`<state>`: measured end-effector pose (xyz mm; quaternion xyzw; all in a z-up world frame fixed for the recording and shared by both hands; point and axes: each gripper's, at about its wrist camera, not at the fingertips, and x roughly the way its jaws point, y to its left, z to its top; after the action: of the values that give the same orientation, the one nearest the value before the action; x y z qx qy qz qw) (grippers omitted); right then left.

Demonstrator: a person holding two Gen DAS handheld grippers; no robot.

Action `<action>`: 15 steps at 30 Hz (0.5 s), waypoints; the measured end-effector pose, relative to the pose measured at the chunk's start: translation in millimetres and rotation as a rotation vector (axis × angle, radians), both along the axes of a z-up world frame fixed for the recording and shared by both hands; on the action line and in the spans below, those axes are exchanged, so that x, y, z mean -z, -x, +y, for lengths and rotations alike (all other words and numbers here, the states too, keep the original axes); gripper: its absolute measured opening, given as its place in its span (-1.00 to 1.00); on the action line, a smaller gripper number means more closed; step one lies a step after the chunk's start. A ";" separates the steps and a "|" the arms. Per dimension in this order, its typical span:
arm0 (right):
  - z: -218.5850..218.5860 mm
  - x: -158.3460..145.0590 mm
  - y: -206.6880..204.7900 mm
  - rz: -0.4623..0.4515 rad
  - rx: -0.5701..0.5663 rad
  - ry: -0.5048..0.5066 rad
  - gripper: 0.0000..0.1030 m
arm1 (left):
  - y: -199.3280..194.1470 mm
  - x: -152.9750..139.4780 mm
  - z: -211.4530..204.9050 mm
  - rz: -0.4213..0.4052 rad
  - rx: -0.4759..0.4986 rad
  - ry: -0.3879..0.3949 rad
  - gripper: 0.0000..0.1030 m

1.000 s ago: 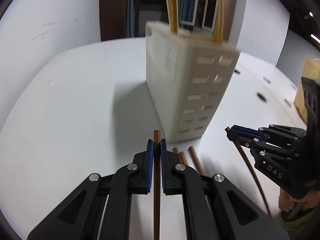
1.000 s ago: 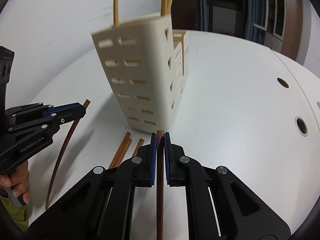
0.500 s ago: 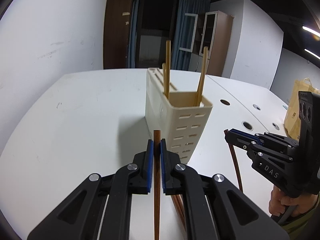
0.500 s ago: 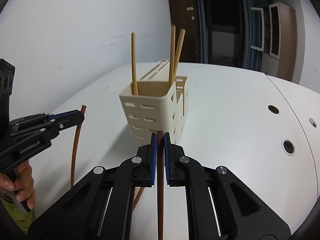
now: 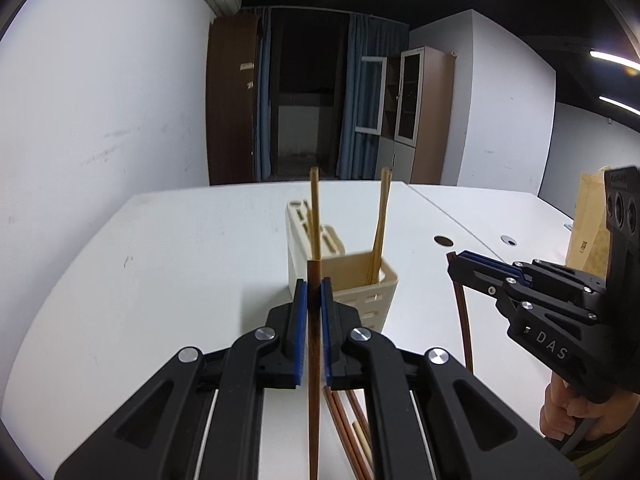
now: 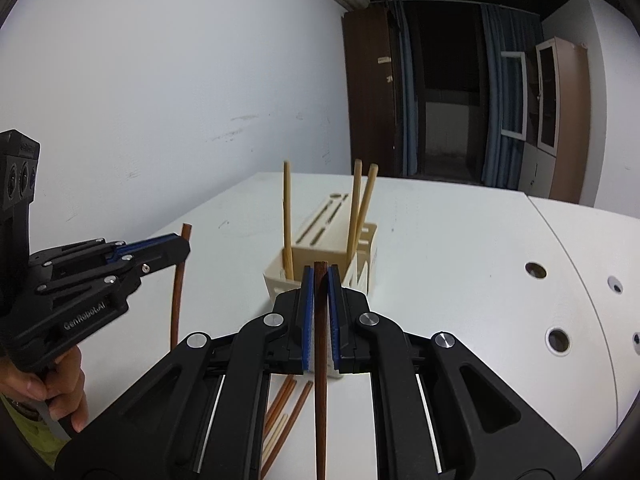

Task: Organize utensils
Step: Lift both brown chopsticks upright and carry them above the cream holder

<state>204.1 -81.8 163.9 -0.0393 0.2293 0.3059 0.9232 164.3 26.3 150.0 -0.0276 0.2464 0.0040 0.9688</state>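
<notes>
Chopsticks: my left gripper (image 5: 314, 292) clamps one dark chopstick (image 5: 314, 360), my right gripper (image 6: 319, 280) clamps another (image 6: 320, 360). Both hover near the cream holder (image 5: 360, 280), which stands just beyond them on the white table (image 5: 160, 280). More loose chopsticks (image 5: 348, 432) lie on the table below.

held chopstick (image 5: 314, 400) cut off at bottom edge; holder (image 5: 352, 280) base hidden behind left tool (image 5: 314, 292); loose chopsticks (image 6: 280, 412) partly hidden

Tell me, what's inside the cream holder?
Three light chopsticks stand in the holder: one alone, two leaning together. Their lower ends are hidden by its walls, and so is the bottom, so more might lie in there.
</notes>
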 end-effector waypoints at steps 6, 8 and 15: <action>6.9 -21.6 0.6 -0.058 -0.003 -0.029 -0.87 | -5.4 -20.5 -5.3 -0.053 0.013 -0.008 -0.87; 8.7 -24.4 -0.1 -0.075 -0.007 -0.042 -0.88 | -7.5 -25.9 -7.8 -0.066 0.016 -0.021 -0.87; 13.2 -28.4 -9.1 -0.110 -0.012 -0.058 -0.88 | -13.2 -39.7 -8.9 -0.136 0.034 -0.002 -0.87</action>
<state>213.2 -68.6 192.2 -0.0307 0.1688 0.3154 0.9333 177.5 17.3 189.7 -0.0228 0.1804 -0.0139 0.9832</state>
